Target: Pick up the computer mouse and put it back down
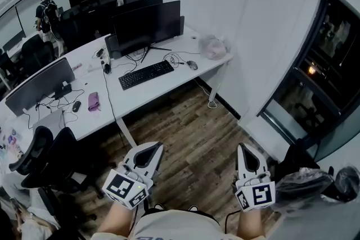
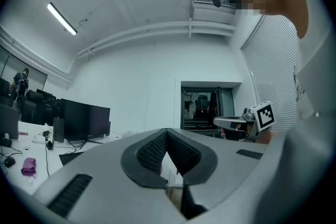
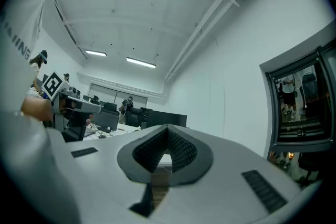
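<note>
1. Plainly, the left gripper (image 1: 153, 149) and right gripper (image 1: 245, 153) are holding ribbed black jaws together, empty.
2. Black-and-white square markers (image 1: 122, 185) are showing on each.
3. The rounded mouse (image 1: 192, 64) is lying on the white desk (image 1: 157, 90) beside the keyboard (image 1: 146, 74), far off.

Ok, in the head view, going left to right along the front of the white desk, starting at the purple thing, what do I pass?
purple pouch → black keyboard → computer mouse → crumpled plastic bag
</note>
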